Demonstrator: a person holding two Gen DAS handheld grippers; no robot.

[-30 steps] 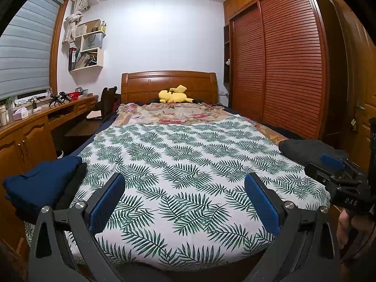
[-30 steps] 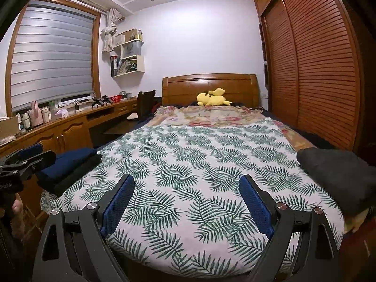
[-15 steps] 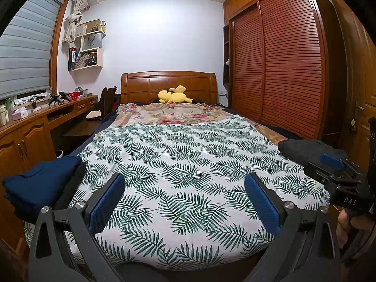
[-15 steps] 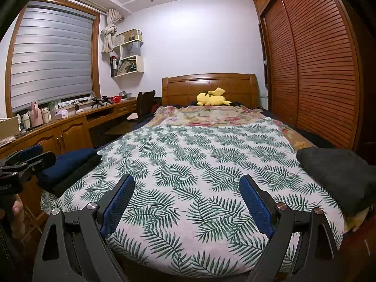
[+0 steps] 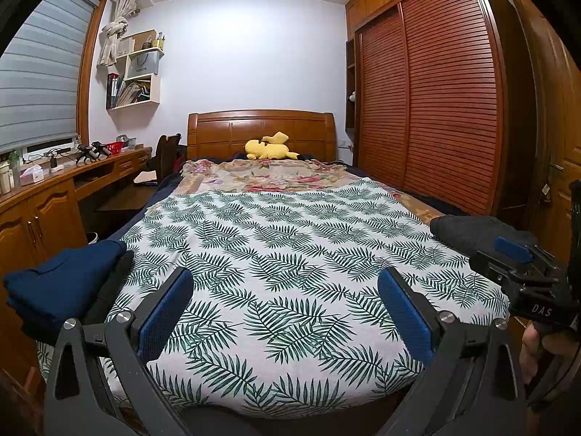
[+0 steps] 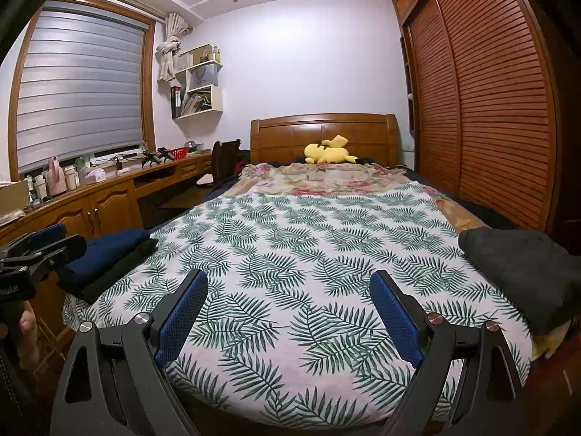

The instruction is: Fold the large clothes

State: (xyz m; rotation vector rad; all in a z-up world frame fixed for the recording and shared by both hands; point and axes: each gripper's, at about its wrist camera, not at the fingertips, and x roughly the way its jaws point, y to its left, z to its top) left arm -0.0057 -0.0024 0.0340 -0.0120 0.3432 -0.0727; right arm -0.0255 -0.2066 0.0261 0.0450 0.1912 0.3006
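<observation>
A folded navy garment (image 5: 61,283) lies on a black one at the bed's near left corner; it also shows in the right wrist view (image 6: 105,254). A dark grey garment (image 5: 475,232) lies bunched at the near right corner, also in the right wrist view (image 6: 523,272). My left gripper (image 5: 285,305) is open and empty, held at the foot of the bed over the leaf-print sheet (image 5: 283,254). My right gripper (image 6: 288,309) is open and empty too, beside it to the right.
A yellow plush toy (image 5: 270,147) lies by the wooden headboard. A floral blanket (image 5: 268,176) covers the far half of the bed. A long wooden desk (image 6: 90,203) runs along the left wall, a slatted wardrobe (image 5: 435,101) along the right.
Both grippers have drifted back and slightly down from the bed by a small amount. Both stay open and empty. The clothes have not moved.
</observation>
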